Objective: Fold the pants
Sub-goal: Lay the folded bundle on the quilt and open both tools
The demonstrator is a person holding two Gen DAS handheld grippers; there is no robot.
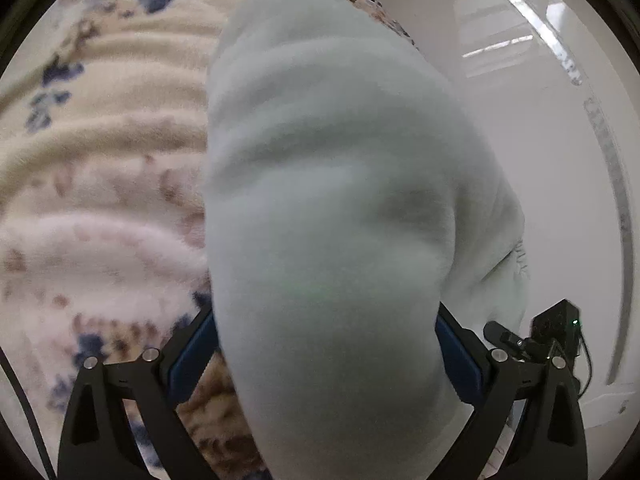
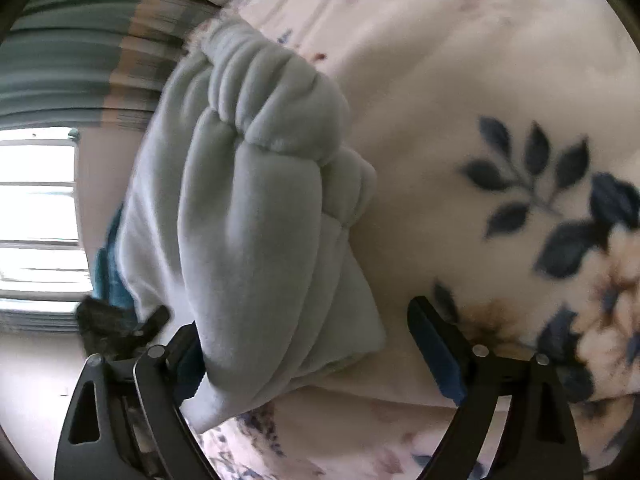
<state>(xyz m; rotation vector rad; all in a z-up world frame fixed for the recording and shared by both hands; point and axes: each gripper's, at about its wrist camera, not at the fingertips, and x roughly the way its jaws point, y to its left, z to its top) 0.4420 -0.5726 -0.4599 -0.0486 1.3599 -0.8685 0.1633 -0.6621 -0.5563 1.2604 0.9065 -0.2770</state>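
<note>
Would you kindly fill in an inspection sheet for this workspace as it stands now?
Surface: floral blanket, soft and rippled.
Job's things: pale green pants, bunched, lying on the blanket.
Clutter: nothing seen.
Grippers: left gripper has pants filling the gap between its fingers; right gripper open, cloth against one finger only.
Cables: thin black cable at the left wrist view's edge.
Surroundings: bright window, white wall.
</note>
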